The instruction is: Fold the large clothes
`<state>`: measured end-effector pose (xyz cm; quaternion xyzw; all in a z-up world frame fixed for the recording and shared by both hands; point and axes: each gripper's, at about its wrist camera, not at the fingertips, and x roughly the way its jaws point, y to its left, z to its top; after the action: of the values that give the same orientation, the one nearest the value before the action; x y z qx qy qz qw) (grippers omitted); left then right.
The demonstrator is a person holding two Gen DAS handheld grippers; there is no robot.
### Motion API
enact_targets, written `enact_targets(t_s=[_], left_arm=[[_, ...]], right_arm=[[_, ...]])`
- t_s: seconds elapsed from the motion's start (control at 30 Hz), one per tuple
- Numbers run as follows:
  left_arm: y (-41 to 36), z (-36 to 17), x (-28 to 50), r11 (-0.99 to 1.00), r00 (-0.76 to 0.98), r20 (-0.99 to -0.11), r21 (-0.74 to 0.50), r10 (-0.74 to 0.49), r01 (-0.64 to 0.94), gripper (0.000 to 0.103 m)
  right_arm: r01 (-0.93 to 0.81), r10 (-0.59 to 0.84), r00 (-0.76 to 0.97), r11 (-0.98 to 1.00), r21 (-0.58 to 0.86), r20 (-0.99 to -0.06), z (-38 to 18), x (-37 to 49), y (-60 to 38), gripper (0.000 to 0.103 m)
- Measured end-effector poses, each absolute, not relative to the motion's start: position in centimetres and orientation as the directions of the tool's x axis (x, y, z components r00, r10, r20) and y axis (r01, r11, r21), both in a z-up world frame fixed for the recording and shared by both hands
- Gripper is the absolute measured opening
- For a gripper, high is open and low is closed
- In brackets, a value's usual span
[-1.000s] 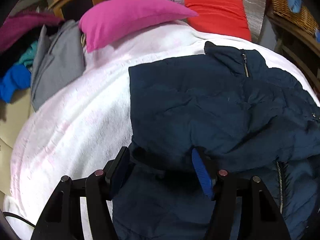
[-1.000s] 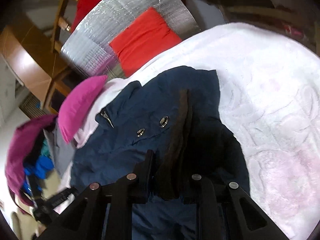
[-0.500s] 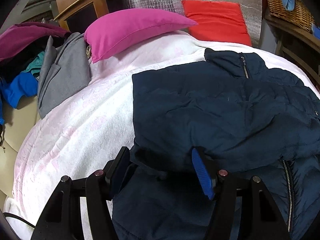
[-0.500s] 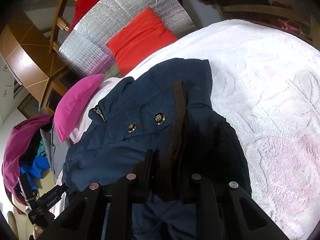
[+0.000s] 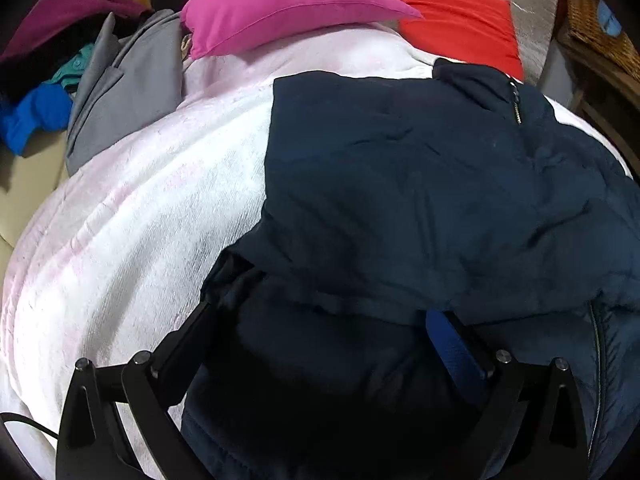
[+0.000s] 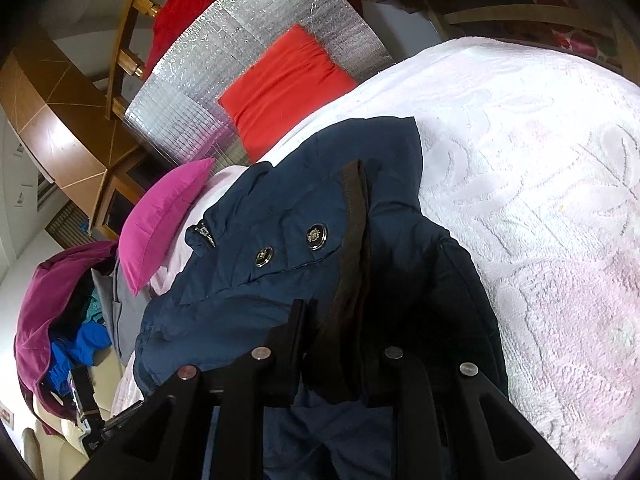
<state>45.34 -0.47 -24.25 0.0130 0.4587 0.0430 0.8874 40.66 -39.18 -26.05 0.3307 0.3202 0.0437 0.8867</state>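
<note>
Hidden and cut-off parts of the jacket scene

The jacket (image 5: pixel 420 184) runs off the lower and right edges of the left view, and its hem buries both left fingertips (image 5: pixel 448 344), so their grip is unreadable; in the right view its brown trim (image 6: pixel 352 248) drops into dark shadow between the right fingers (image 6: pixel 288 344), contact unclear; the clothes pile (image 5: pixel 36 116) and basket (image 5: pixel 600 36) are cropped by the lens rim

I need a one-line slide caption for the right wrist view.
Right gripper clamps the navy jacket on the white bedspread.
</note>
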Motion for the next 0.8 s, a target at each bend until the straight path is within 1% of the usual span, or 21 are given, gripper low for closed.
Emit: enact_targets(t_s=[0.1, 0.13, 0.2, 0.23, 0.27, 0.3, 0.37, 0.4, 0.5, 0.57, 0.6, 0.63, 0.67, 0.7, 0.77, 0.8], left_arm=[[-0.6, -23.5, 44.3, 0.997, 0.588, -0.806, 0.081, 0.071, -0.009, 0.103], [-0.5, -23.2, 44.0, 0.997, 0.588, -0.807, 0.080, 0.059, 0.010, 0.103], [0.3, -22.4, 43.3, 0.998, 0.583, -0.812, 0.055, 0.028, 0.030, 0.103], [0.8, -22.0, 43.2, 0.999, 0.582, -0.813, 0.038, 0.014, 0.030, 0.103], [1.4, -21.6, 43.2, 0.999, 0.582, -0.813, 0.019, -0.001, 0.028, 0.103], [2.0, -21.1, 43.3, 1.000, 0.582, -0.813, -0.014, -0.026, 0.026, 0.103], [3.2, -20.3, 43.5, 0.996, 0.579, -0.811, -0.088, -0.081, 0.017, 0.103], [3.6, -20.0, 43.6, 0.989, 0.576, -0.809, -0.145, -0.121, 0.004, 0.103], [4.1, -19.3, 43.9, 0.964, 0.565, -0.800, -0.263, -0.204, -0.024, 0.103], [3.6, -19.3, 43.9, 0.955, 0.554, -0.804, -0.293, -0.216, -0.054, 0.103], [3.4, -19.4, 43.9, 0.955, 0.551, -0.809, -0.288, -0.204, -0.068, 0.103], [3.0, -19.5, 43.8, 0.959, 0.546, -0.816, -0.274, -0.190, -0.076, 0.103], [2.5, -19.5, 43.6, 0.963, 0.541, -0.822, -0.260, -0.180, -0.074, 0.103], [2.1, -19.4, 43.4, 0.967, 0.537, -0.826, -0.246, -0.172, -0.070, 0.102], [1.5, -18.8, 42.8, 0.974, 0.537, -0.831, -0.217, -0.147, -0.068, 0.102], [1.5, -18.3, 42.7, 0.976, 0.540, -0.831, -0.206, -0.134, -0.074, 0.102]], right_arm=[[0.142, 0.285, 0.768, 0.797, 0.587, -0.573, -25.3, 40.3, -38.9, 0.026], [0.142, 0.288, 0.762, 0.800, 0.583, -0.580, -25.1, 40.1, -38.8, 0.029], [0.134, 0.292, 0.752, 0.810, 0.571, -0.591, -24.2, 39.6, -39.0, 0.040], [0.137, 0.283, 0.753, 0.815, 0.562, -0.594, -23.8, 39.3, -39.2, 0.053], [0.140, 0.274, 0.760, 0.816, 0.561, -0.589, -23.4, 39.1, -39.6, 0.061], [0.134, 0.276, 0.771, 0.810, 0.570, -0.574, -23.0, 38.9, -40.0, 0.062], [0.122, 0.307, 0.771, 0.789, 0.602, -0.558, -22.6, 39.2, -40.8, 0.062], [0.123, 0.342, 0.751, 0.768, 0.629, -0.565, -22.8, 39.7, -41.1, 0.062], [0.141, 0.441, 0.682, 0.703, 0.697, -0.583, -24.6, 41.2, -41.0, 0.062], [0.153, 0.424, 0.676, 0.719, 0.678, -0.603, -25.2, 41.6, -40.3, 0.060], [0.149, 0.399, 0.692, 0.737, 0.660, -0.601, -25.1, 41.5, -40.0, 0.058], [0.149, 0.379, 0.705, 0.747, 0.648, -0.600, -25.0, 41.3, -39.8, 0.042], [0.161, 0.342, 0.715, 0.768, 0.619, -0.610, -24.8, 41.2, -39.5, 0.032], [0.165, 0.333, 0.714, 0.775, 0.610, -0.616, -24.8, 41.3, -39.4, 0.032], [0.169, 0.327, 0.717, 0.775, 0.609, -0.615, -24.6, 41.4, -39.5, 0.026], [0.165, 0.322, 0.721, 0.780, 0.603, -0.613, -24.2, 41.4, -39.5, 0.025]])
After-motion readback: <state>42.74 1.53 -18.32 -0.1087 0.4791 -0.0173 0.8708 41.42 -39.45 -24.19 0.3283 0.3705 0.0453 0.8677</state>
